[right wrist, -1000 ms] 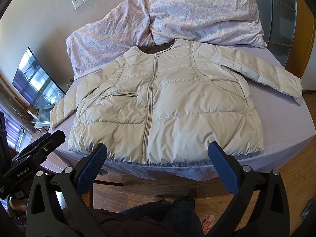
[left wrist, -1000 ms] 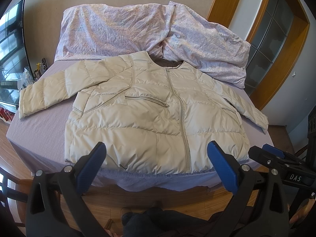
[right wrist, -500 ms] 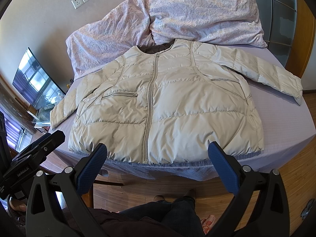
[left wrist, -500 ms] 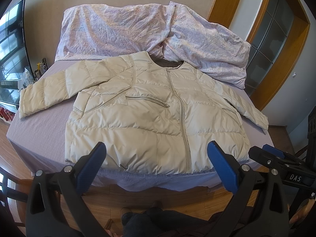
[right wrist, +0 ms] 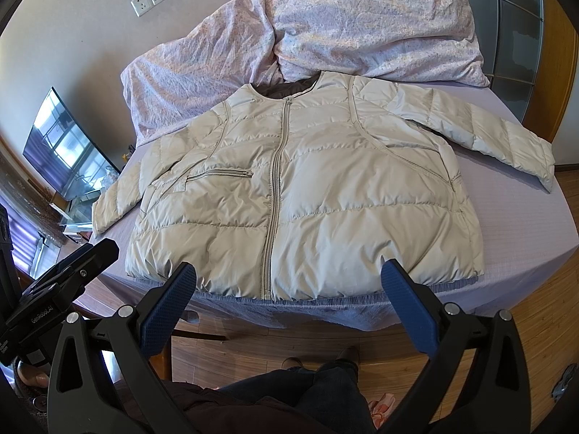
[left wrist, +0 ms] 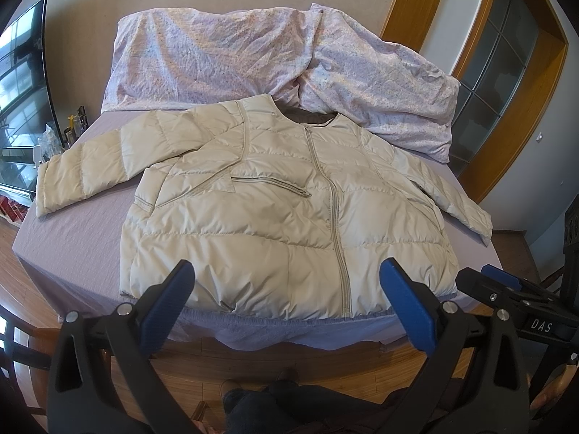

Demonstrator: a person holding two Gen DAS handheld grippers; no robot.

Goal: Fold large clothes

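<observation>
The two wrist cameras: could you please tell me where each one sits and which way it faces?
Left wrist: sits on the left claw, off the bed's foot and left of centre, facing the jacket; its open blue fingers, the person's legs and the right claw show.
Right wrist: sits on the right claw, right of centre, facing the jacket; its open fingers, legs and the left claw show.
Shared: jacket, duvet, bed.
</observation>
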